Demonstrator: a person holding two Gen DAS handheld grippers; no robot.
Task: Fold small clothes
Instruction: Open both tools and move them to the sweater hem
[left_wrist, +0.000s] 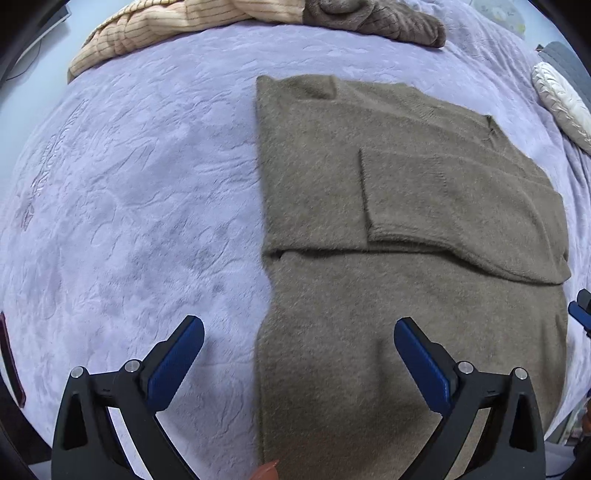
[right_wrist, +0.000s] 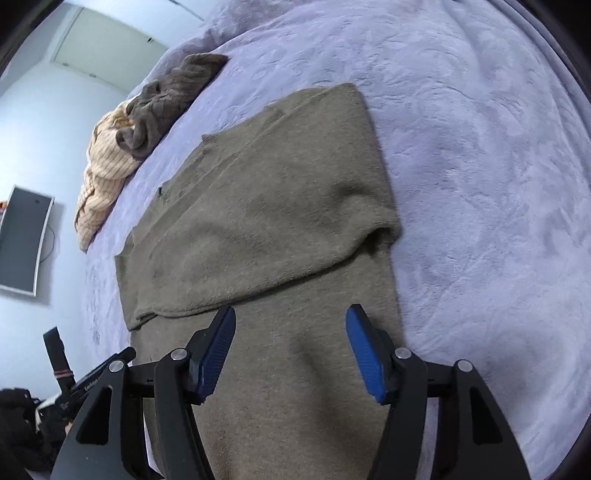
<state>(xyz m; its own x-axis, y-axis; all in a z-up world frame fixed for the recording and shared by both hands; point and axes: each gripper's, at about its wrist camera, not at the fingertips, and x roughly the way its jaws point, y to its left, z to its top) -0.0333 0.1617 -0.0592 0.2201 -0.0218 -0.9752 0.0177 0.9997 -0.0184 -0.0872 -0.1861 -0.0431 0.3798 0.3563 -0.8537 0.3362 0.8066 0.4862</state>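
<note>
An olive-brown fuzzy sweater (left_wrist: 388, 221) lies flat on the lavender bedspread (left_wrist: 129, 203), its sleeves folded across the body into a long rectangle. My left gripper (left_wrist: 299, 334) hovers open and wide over the sweater's near left edge, with one blue pad over the bedspread and the other over the knit. In the right wrist view the same sweater (right_wrist: 266, 229) runs away from me. My right gripper (right_wrist: 291, 325) stands open just above its near part, below the folded sleeve's hem. Nothing sits between either pair of pads.
A cream striped garment (left_wrist: 155, 26) and a brown knitted one (left_wrist: 376, 18) lie heaped at the bed's far edge. A white quilted cushion (left_wrist: 561, 99) rests at the right. A wall-mounted screen (right_wrist: 22, 240) hangs to the left beyond the bed.
</note>
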